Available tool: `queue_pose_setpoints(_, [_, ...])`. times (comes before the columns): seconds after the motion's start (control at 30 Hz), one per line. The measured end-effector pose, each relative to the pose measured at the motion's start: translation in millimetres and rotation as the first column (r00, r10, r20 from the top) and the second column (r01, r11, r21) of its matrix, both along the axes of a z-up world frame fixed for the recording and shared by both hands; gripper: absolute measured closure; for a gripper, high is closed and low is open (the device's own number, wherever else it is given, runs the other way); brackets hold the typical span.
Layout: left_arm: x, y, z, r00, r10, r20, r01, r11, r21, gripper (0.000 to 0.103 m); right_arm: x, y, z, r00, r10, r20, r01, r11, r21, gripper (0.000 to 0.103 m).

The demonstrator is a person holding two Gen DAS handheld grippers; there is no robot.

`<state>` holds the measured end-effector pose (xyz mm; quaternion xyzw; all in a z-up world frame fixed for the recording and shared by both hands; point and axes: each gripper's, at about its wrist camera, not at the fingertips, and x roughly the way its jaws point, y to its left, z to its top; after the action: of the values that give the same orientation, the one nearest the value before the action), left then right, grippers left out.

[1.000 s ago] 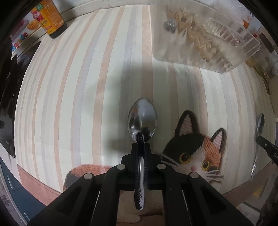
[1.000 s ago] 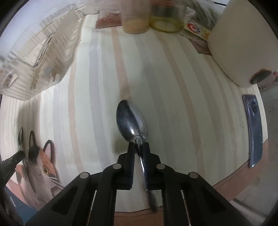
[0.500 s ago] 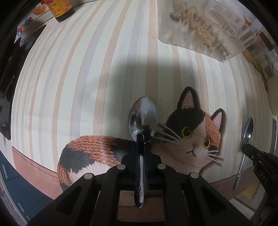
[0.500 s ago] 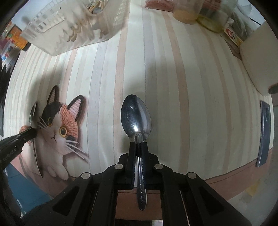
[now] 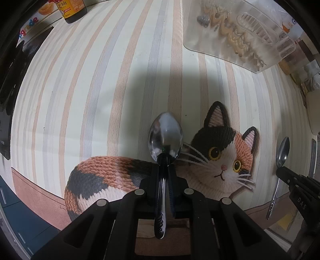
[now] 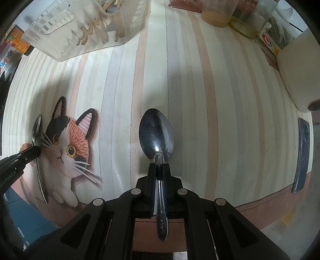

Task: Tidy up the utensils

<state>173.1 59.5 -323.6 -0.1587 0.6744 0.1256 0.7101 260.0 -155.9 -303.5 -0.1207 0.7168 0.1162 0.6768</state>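
My left gripper [image 5: 164, 170] is shut on a steel spoon [image 5: 165, 138], bowl forward, held above the striped table near its front edge. My right gripper [image 6: 159, 167] is shut on a second steel spoon [image 6: 156, 136], also bowl forward above the table. Each gripper shows in the other's view: the right one with its spoon [image 5: 282, 152] at the right edge, the left one with its spoon [image 6: 37, 132] at the left edge. A clear plastic utensil basket [image 5: 238, 34] with wooden utensils stands at the back; it also shows in the right wrist view [image 6: 80, 30].
A cat picture [image 5: 218, 158] is printed on the striped table cover [image 5: 100, 80]. A dark sauce bottle [image 5: 70, 10] stands at the back left. Jars [image 6: 216, 12], a white appliance [image 6: 296, 70] and a dark phone [image 6: 303, 158] lie to the right.
Both grippers have pulled back and up toward the table's front edge with their spoons; more of the cat picture shows. The right spoon has straightened in its jaws.
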Motion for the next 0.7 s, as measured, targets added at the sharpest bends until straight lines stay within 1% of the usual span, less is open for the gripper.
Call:
queue_pose_setpoints(0.17, [-1, 0, 0, 1.0, -0.003, 0.0, 0.003, 1.0, 0.003, 0.095, -2, 5, -5, 1.0, -0.004, 0.004, 0.004, 1.0, -0.001, 0.096])
queue_pose_setpoints(0.2, [-1, 0, 0, 1.0, -0.004, 0.001, 0.004, 1.0, 0.005, 0.098, -2, 6, -5, 1.0, -0.001, 0.005, 0.001, 1.0, -0.002, 0.097])
queue_pose_setpoints(0.27, [-1, -2, 0, 1.0, -0.005, 0.002, 0.005, 1.0, 0.01, 0.099, -5, 7, -5, 1.0, -0.005, 0.008, 0.005, 1.0, -0.002, 0.097])
queue_pose_setpoints(0.37, [-1, -7, 1, 1.0, -0.01, 0.003, 0.01, 0.999, 0.041, 0.099, -9, 7, -5, 1.0, -0.007, 0.02, 0.007, 1.0, -0.001, 0.097])
queue_pose_setpoints(0.5, [-3, -9, 11, 1.0, -0.013, 0.027, 0.011, 0.998, 0.057, 0.1, -13, 1, 2, 0.999, -0.026, 0.025, 0.026, 0.999, 0.021, 0.098])
queue_pose_setpoints(0.57, [-3, -9, 18, 0.999, -0.013, 0.04, 0.01, 0.998, 0.066, 0.102, -14, -2, 8, 0.999, -0.031, 0.034, 0.03, 0.999, 0.035, 0.099])
queue_pose_setpoints(0.7, [-2, -13, 32, 0.997, -0.023, 0.07, 0.017, 0.997, 0.082, 0.102, -15, -3, 20, 0.998, -0.039, 0.054, 0.036, 0.997, 0.064, 0.103])
